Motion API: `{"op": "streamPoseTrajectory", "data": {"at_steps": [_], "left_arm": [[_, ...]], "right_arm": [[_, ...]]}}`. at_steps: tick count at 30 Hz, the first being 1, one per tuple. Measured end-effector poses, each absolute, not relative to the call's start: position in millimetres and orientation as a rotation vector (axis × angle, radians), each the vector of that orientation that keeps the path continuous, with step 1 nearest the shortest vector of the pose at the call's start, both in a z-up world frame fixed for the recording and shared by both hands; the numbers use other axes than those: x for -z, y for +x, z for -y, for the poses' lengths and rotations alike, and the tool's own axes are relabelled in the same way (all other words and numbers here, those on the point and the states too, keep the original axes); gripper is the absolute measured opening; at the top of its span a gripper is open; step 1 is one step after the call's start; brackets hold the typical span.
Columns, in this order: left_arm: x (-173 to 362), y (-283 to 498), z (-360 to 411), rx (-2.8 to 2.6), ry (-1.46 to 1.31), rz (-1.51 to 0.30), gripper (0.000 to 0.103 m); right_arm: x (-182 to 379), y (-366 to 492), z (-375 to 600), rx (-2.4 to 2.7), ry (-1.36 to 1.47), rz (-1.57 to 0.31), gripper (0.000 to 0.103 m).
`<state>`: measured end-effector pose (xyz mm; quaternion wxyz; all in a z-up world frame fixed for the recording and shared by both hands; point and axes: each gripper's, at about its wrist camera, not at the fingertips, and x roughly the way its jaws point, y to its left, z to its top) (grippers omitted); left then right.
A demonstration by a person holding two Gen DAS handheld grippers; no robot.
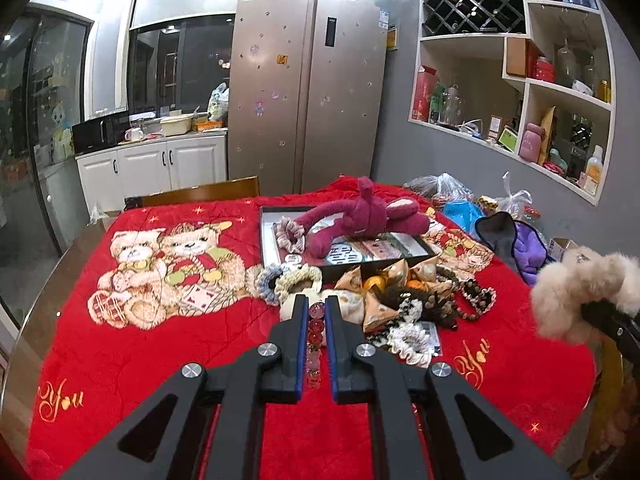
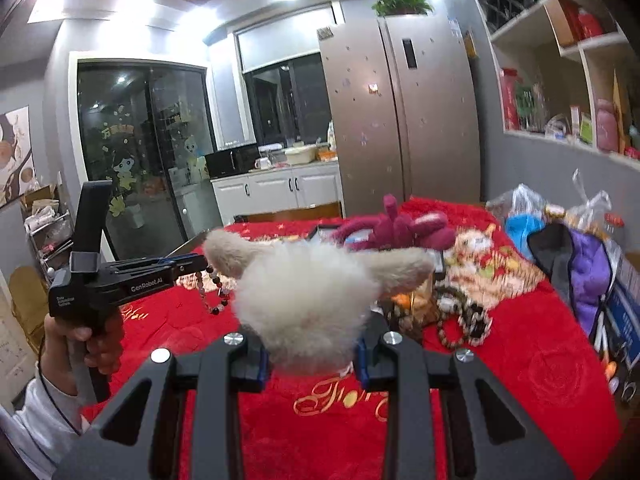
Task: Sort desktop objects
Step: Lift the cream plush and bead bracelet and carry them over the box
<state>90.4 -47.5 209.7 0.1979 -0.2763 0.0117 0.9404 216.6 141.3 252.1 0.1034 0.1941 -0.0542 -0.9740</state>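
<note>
My left gripper (image 1: 316,300) is shut on a bracelet of pink and red beads (image 1: 315,326), lifted above the red cloth. From the right wrist view the same left gripper (image 2: 202,262) is at the left, held by a hand (image 2: 86,340), with the bead bracelet (image 2: 214,292) dangling from its tip. My right gripper (image 2: 312,346) is shut on a fluffy beige scrunchie (image 2: 308,300) that hides its fingertips. In the left wrist view that fluffy scrunchie (image 1: 584,292) and the right gripper (image 1: 612,322) are at the far right.
A black tray (image 1: 269,240) holds a magenta plush toy (image 1: 360,220) and a scrunchie (image 1: 290,234). In front of it lies a pile of scrunchies, pouches and bead bracelets (image 1: 404,300). Plastic bags (image 1: 460,196) and purple cloth (image 1: 528,252) crowd the right. A chair back (image 1: 200,192) stands behind the table.
</note>
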Motion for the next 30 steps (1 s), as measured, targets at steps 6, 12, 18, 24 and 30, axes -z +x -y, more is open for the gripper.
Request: {"op": "streamPoseTrajectory", "data": {"at_steps": [6, 12, 18, 24, 30], "left_arm": [[-230, 85, 37, -2.624, -0.738, -0.060, 0.008], [-250, 73, 18, -2.619, -0.690, -0.100, 0.008], [-259, 47, -5, -2.629, -0.659, -0.157, 0.008], [-260, 4, -19, -2.602, -0.713, -0.105, 0.008], [-254, -37, -35, -2.595, -0.740, -0.094, 0.008]], "right_arm": [[-271, 203, -137, 2.883, 0.529, 0.135, 0.031], [-285, 171, -139, 2.880, 0.517, 0.180, 0.031], [-298, 123, -148, 2.902, 0.491, 0.198, 0.031], [-298, 64, -156, 2.925, 0.560, 0.205, 0.031], [-289, 5, -171, 2.927, 0.638, 0.272, 0.031]]}}
